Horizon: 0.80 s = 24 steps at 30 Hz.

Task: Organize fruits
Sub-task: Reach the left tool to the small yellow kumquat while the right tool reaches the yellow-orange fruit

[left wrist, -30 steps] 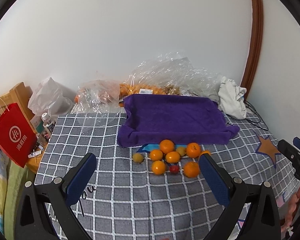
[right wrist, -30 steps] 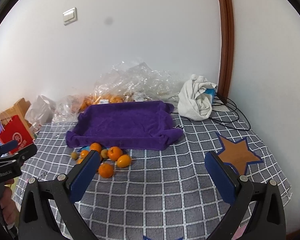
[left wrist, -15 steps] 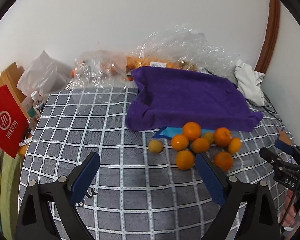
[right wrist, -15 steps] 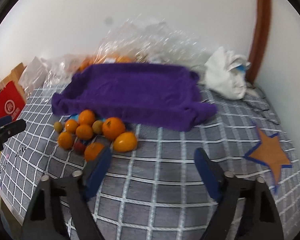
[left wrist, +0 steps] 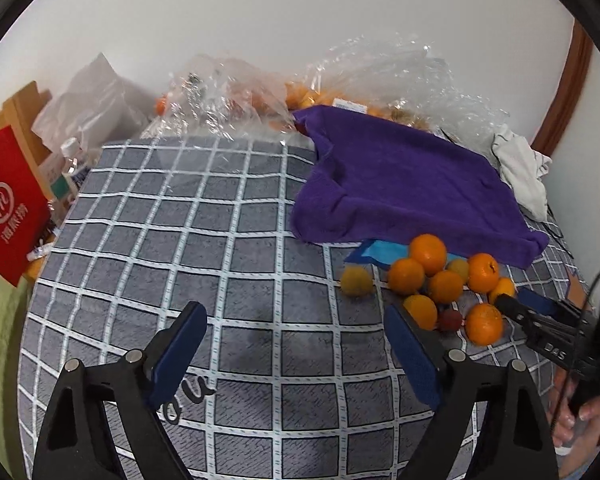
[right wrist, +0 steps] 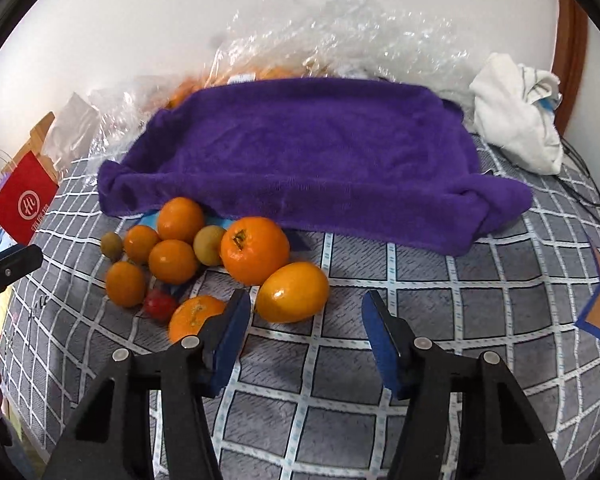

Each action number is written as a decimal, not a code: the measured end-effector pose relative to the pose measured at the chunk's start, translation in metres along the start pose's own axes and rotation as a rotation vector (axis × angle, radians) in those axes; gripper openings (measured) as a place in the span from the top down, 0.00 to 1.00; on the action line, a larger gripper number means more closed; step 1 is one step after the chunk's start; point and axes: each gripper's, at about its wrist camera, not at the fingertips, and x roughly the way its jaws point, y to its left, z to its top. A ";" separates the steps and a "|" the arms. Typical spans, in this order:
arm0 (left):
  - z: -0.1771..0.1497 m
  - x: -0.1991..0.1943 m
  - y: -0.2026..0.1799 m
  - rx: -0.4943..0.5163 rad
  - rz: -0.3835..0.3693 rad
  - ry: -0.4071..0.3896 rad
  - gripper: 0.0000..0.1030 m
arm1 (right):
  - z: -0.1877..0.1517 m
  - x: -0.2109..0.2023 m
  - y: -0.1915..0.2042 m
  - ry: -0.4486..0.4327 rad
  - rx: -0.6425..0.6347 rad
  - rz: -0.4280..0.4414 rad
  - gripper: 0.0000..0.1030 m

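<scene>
A pile of several orange tangerines [right wrist: 255, 250] with a small red fruit [right wrist: 160, 305] and two greenish-yellow ones [right wrist: 209, 245] lies on the checked cloth, in front of a purple towel [right wrist: 300, 152]. My right gripper [right wrist: 308, 302] hovers low over the pile's right end. Its jaws are closing, and an oval orange fruit [right wrist: 292, 298] sits just ahead between the fingertips, untouched. A tangerine [right wrist: 194, 316] is partly hidden by the left finger. My left gripper [left wrist: 296, 332] is open over bare cloth, left of the pile [left wrist: 432, 284], its jaws narrowing with nothing between them.
Clear plastic bags [left wrist: 236, 92] holding more fruit line the wall behind the towel. A white cloth [right wrist: 516, 112] and cables lie at the back right. A red paper bag [left wrist: 8, 208] and a bottle [left wrist: 66, 160] stand off the table's left edge. A blue sheet [left wrist: 380, 252] peeks from under the towel.
Both grippers have come down and forward toward the fruit pile, which now looks much larger. Both pairs of jaws have narrowed, the right pair far more.
</scene>
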 end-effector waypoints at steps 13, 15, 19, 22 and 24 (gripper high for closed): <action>0.003 0.019 -0.017 0.025 -0.084 0.021 0.33 | -0.007 -0.002 -0.014 0.005 -0.010 0.000 0.59; 0.004 0.024 -0.018 0.022 -0.090 0.027 0.40 | -0.010 -0.005 -0.023 0.004 0.011 -0.001 0.59; 0.008 0.037 -0.022 0.020 -0.120 0.037 0.48 | -0.015 -0.011 -0.034 -0.001 0.030 0.016 0.59; 0.010 0.049 -0.026 0.020 -0.120 0.055 0.55 | -0.019 -0.013 -0.035 -0.004 0.030 0.032 0.59; 0.011 0.055 -0.026 0.013 -0.137 0.068 0.59 | -0.021 -0.014 -0.035 -0.006 0.026 0.037 0.58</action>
